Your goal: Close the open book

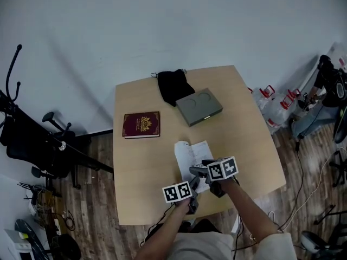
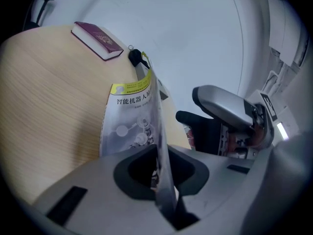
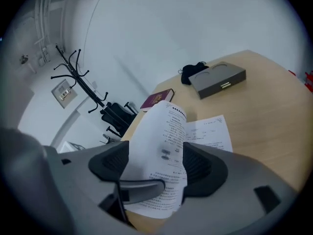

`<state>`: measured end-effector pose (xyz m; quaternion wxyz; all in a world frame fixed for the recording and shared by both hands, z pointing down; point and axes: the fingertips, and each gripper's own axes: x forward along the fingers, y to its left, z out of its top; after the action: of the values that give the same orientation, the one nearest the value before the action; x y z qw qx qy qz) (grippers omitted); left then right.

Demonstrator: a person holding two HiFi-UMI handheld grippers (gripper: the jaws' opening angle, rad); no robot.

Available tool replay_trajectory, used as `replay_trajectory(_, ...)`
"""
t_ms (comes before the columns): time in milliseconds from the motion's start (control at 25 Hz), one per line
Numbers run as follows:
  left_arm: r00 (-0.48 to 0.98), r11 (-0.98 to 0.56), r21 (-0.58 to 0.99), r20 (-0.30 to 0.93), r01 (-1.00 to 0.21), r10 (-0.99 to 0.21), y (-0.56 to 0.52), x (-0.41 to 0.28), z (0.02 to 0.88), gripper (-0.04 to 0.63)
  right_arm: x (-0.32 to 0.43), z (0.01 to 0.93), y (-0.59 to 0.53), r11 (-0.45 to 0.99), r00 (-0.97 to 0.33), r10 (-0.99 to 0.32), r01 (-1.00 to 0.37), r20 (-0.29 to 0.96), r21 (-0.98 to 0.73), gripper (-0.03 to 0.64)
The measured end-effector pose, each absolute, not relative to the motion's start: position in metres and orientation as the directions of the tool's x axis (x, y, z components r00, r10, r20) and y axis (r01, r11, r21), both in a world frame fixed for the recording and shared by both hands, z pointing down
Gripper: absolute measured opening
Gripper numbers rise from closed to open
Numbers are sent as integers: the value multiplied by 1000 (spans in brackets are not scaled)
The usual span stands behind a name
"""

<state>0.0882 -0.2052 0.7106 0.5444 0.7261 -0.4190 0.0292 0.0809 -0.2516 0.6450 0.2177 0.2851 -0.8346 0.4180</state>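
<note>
Light: bright, even, diffuse. Soft diagonal shadow beyond tabletop (image 1: 244, 140). Gripper views: fisheye bending, dark vignetted corners, blurred foreground.

The cover (image 2: 128, 119) of the open book (image 1: 193, 155), lifted near the table's (image 1: 244, 145) near edge, shows 4 large dark Chinese characters, 智能机器. A 5th is cut off at the cover's right edge. The yellow band (image 2: 131, 87) above them carries print too small to read. The lines on the open pages (image 3: 168, 141) are too blurred to make out. On the maroon book (image 1: 141, 124) at the far left, a gold crest (image 1: 144, 123) has lettering I cannot read.
</note>
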Motion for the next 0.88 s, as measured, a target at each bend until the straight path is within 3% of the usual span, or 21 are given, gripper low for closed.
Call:
replay_trajectory(240,590,-75,675,580,-734,-561,-204,94,718,51,61,650,-254,400,-800,-229,-597,554,-696,379)
replay_trajectory(480,501,-71,561,667,-825,-551,-210,108,722,51,63,655,-258,419,-731,-210,-667,649,-616,472)
replay_trajectory(640,471,-38,546,684,-837,-556,-211,108,724,52,68,667,-260,423,-683,-197,-707,704,-567,476)
replay_trajectory(880,476,-114,506,677,-855,-562,-212,117,722,63,74,686,-256,382,-708,-140,-683,692,-622,474)
